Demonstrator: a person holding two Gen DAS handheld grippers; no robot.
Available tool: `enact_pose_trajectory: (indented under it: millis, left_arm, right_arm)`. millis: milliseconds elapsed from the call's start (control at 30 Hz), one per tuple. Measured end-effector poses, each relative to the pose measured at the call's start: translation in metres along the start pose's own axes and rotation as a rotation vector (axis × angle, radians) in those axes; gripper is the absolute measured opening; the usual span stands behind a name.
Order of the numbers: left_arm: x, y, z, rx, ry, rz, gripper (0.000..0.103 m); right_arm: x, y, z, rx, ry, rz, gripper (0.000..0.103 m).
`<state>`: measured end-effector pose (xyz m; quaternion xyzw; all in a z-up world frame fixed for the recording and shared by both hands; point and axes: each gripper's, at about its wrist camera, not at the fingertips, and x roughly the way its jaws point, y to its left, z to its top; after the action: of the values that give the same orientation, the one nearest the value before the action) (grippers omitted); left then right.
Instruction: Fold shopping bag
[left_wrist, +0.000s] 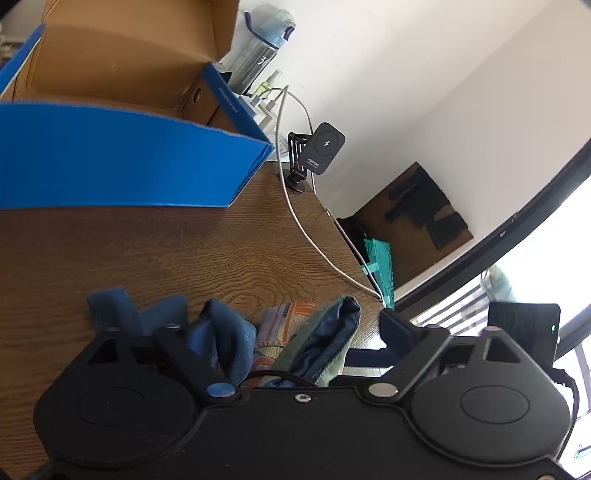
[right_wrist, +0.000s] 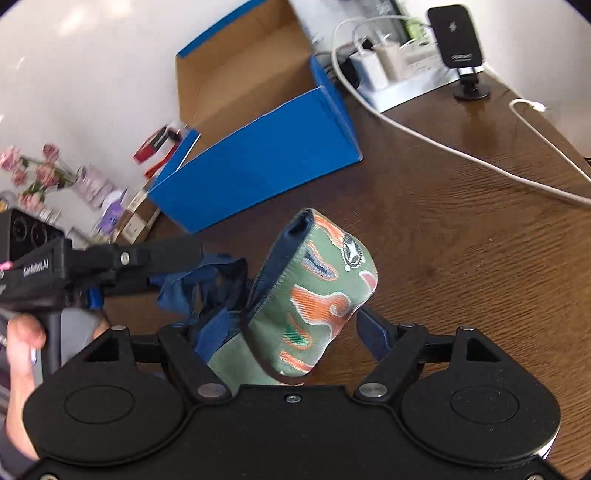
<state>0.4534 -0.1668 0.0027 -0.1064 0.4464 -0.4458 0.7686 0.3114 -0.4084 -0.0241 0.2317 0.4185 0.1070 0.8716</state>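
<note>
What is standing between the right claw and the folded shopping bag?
Nothing visible. The shopping bag already lies between the fingers of the right claw, folded into a bundle on the table; the blue box stands farther back.

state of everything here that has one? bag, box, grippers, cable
bag: rolled into a bundle, blue straps loose
box: open, flap up
left gripper: jaws open, bag between them
right gripper: jaws around the bundle, grip unclear
cable: free end unplugged on the table

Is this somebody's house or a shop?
Probably a home desk, not a shop. On the wooden table stand a power strip with chargers and a phone charging stand, with pink flowers by the wall.
</note>
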Motion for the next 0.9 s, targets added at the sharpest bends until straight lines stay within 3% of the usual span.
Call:
enact_pose_trajectory:
  millis: [133,233,367,433,500,600,733,900]
  left_arm:
    - [-0.018,-0.009,0.003,0.119,0.039,0.101,0.102]
    - [-0.029,-0.009,-0.003,0.193,0.054,0.182,0.103]
    - [-0.020,0.004,-0.016,0.201,0.139,0.229,0.103]
    - [-0.012,0.013,-0.024,0.155,0.178,0.167,0.103]
    - [-0.010,0.018,-0.028,0.123,0.179,0.051,0.103]
    - [-0.003,0.008,-0.030,0.170,0.206,-0.052,0.103]
    - [0.018,-0.022,-0.036,0.310,0.284,-0.011,0.103]
    - [0.046,-0.052,-0.043,0.426,0.349,-0.004,0.103]
  right_arm:
    - [-0.019,0.007,0.010,-0.108,0.049,-0.056,0.080]
    - [-0.029,0.004,0.002,-0.149,0.086,-0.049,0.080]
    - [-0.038,-0.003,-0.017,-0.185,0.093,-0.035,0.080]
    - [-0.038,-0.006,-0.031,-0.172,0.102,0.001,0.080]
    - [-0.040,-0.007,-0.038,-0.160,0.090,0.050,0.080]
    - [-0.041,-0.012,-0.048,-0.120,0.035,0.110,0.080]
    - [-0.046,-0.028,-0.055,-0.042,-0.011,0.222,0.080]
    - [-0.044,-0.025,-0.064,-0.099,-0.055,0.206,0.081]
